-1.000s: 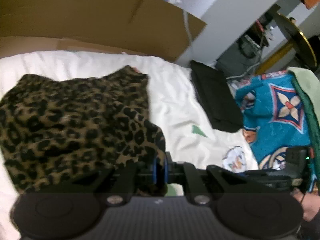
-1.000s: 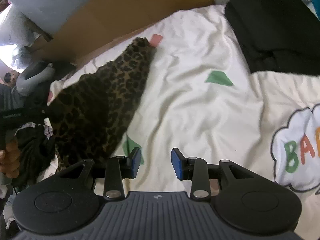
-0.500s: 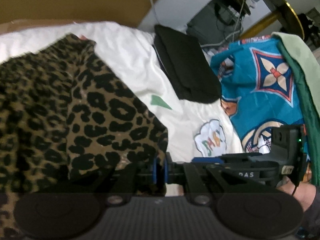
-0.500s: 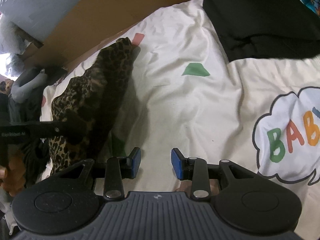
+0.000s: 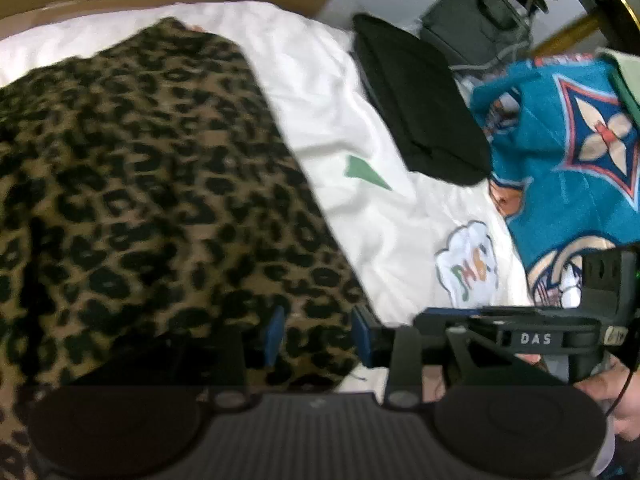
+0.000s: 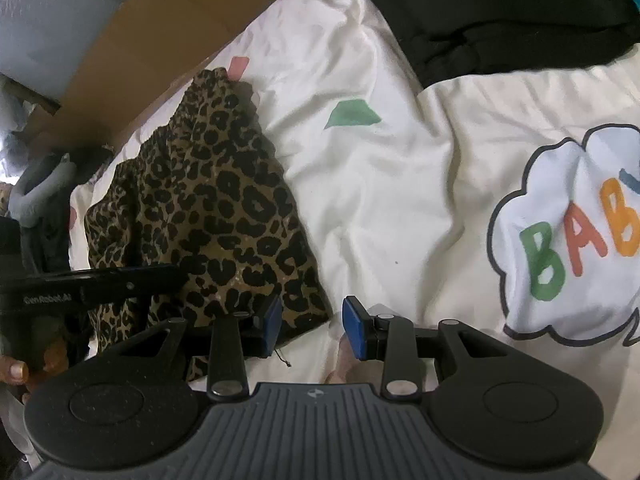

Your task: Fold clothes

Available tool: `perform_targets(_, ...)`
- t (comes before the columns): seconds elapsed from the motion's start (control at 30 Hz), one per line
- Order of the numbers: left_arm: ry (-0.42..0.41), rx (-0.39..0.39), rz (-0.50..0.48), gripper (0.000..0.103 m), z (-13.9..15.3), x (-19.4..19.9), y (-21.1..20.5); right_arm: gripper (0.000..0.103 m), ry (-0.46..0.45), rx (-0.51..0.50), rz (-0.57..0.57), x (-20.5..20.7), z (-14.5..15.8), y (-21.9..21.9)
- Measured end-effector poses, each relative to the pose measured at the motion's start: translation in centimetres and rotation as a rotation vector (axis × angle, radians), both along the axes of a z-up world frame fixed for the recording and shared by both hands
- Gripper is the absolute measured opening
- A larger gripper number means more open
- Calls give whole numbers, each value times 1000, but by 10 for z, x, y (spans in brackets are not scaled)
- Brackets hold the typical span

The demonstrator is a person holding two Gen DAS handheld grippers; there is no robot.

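Beside the green patch (image 5: 366,172) — left gripper (image 5: 318,336) opening, leopard garment (image 5: 152,184) between unpressed pads; right gripper (image 6: 311,326) part-open, empty. Fold just laid; probably next — regrip an edge.

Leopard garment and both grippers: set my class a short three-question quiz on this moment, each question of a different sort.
1. True or false: the right gripper grips the leopard garment.
2. Which print lies nearest the black garment? A) green patch B) BABY cloud
3. Fill in: cloth lies between the pads of the ___ gripper.

Key: 1 false, its jaws stand apart over the white sheet; 2 A; 3 left, whose jaws are opening.
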State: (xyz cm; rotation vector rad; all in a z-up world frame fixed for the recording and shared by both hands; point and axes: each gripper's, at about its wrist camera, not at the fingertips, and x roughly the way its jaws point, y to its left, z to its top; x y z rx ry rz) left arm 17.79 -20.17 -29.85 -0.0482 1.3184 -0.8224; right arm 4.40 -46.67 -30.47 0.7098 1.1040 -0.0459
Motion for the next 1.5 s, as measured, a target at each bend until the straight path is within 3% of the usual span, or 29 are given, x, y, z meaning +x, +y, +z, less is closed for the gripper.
perform_targets(0.47,-1,61,173,41,1,14,94,44,40,-78,55,24,-20,23)
perform_targets(0.73,105,49,124,41,-21,-5,107,44,49,-80,75,30,-30,32)
perform_targets(0.8,114,58,114,41,-26,-9,106,42,55,-85,82,31,-31,36)
perform_targets(0.83,119,63,115,41,-28,-9,107,30,59,-89,82,32,-32,37)
perform_targets(0.97,120,62,130,41,-30,-9,110,12,67,-48,78,33,-34,36)
perform_targets(1.07,116,64,136,41,-31,-8,110,7,57,-27,77,31,-31,35)
perform_targets(1.5,127,68,114,43,-34,-12,95,5,47,-104,-25,10,-9,-4)
